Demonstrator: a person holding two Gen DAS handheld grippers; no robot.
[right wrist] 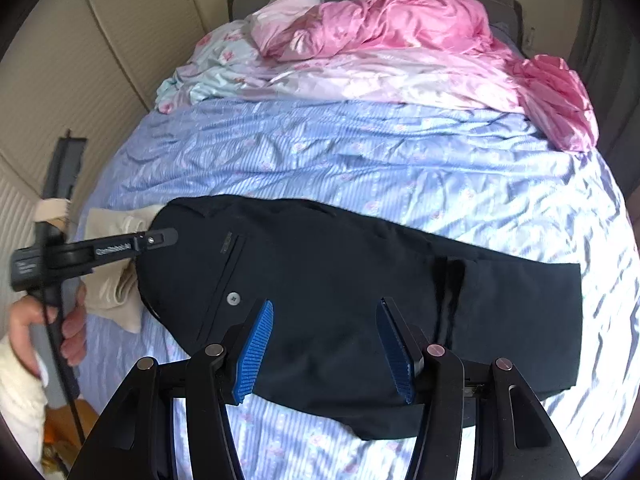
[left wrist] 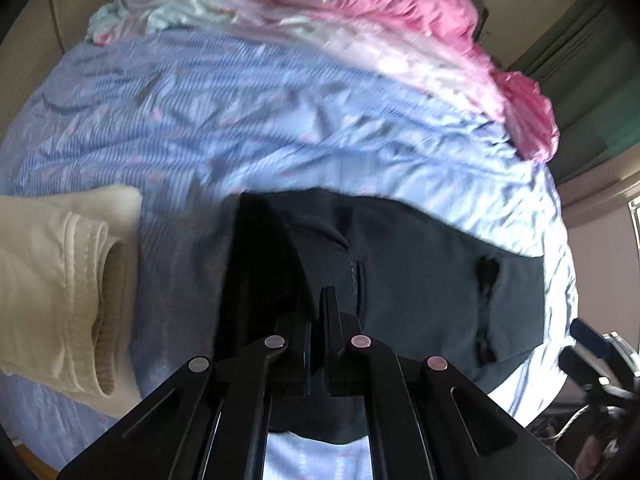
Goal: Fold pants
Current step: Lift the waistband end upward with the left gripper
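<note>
a: far left, right-wrist view: a hand (right wrist: 48,320) grips the left gripper (right wrist: 162,237), its tip at the left end of the dark pants (right wrist: 320,300). how do its jaws stand?

b: nearly together, going by the left-wrist view. the left gripper (left wrist: 316,300) has its jaws drawn close, a raised dark fold of the pants (left wrist: 400,280) against the left one. whether cloth is pinched between them, i cannot tell; that frame is blurred.

a: beside that end?

b: a cream garment (right wrist: 116,280) lies just left of the pants, partly under the gripper. in the left-wrist view the same garment (left wrist: 52,280) shows a ribbed cuff.

a: and the pants themselves?

b: spread across the near part of the bed, on the blue sheet (right wrist: 360,160), running left to right. a pocket with a button (right wrist: 232,298) faces up near the left end.

a: further right?

b: the right gripper (right wrist: 325,344) hangs over the pants' near edge, blue-padded jaws wide apart, holding nothing.

a: background?

b: a pink quilt (right wrist: 400,28) is bunched at the head of the bed.
</note>
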